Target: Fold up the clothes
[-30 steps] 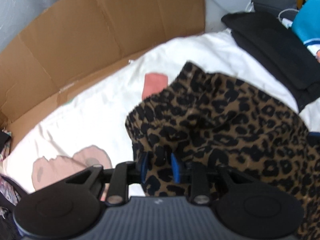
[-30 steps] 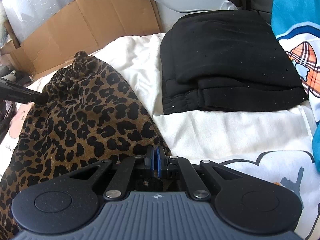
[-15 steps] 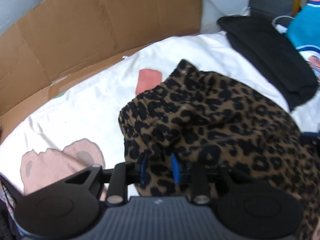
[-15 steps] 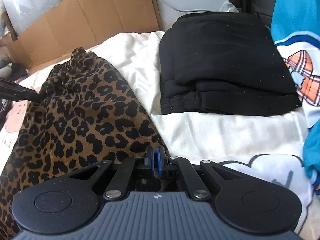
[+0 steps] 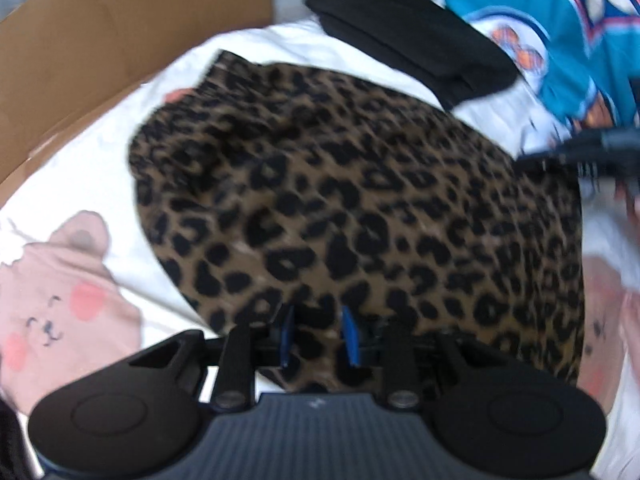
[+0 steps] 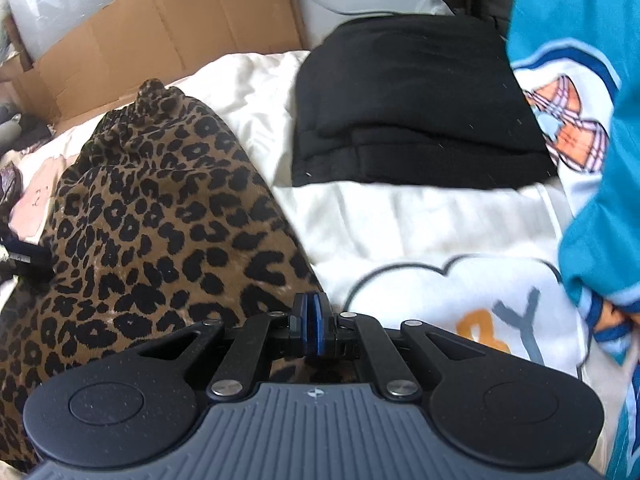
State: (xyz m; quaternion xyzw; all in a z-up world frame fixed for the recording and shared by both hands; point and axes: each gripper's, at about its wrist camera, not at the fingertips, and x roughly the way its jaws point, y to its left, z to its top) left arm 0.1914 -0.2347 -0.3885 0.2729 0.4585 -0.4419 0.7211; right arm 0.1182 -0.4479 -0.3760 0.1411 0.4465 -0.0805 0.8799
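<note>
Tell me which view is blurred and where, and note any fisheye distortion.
Left wrist view: motion blur throughout, worst at the right edge, smearing the leopard-print garment and teal garment. Right wrist view: mostly sharp on the folded black garment, slight smear at its front edge. Both: fisheye bending, dark corners.

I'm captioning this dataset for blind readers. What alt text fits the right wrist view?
The right gripper, shut on the near edge of a leopard-print garment, holds it over a white cartoon-print bedsheet. A folded black garment lies behind, teal printed fabric on the right, cardboard at the back.
</note>
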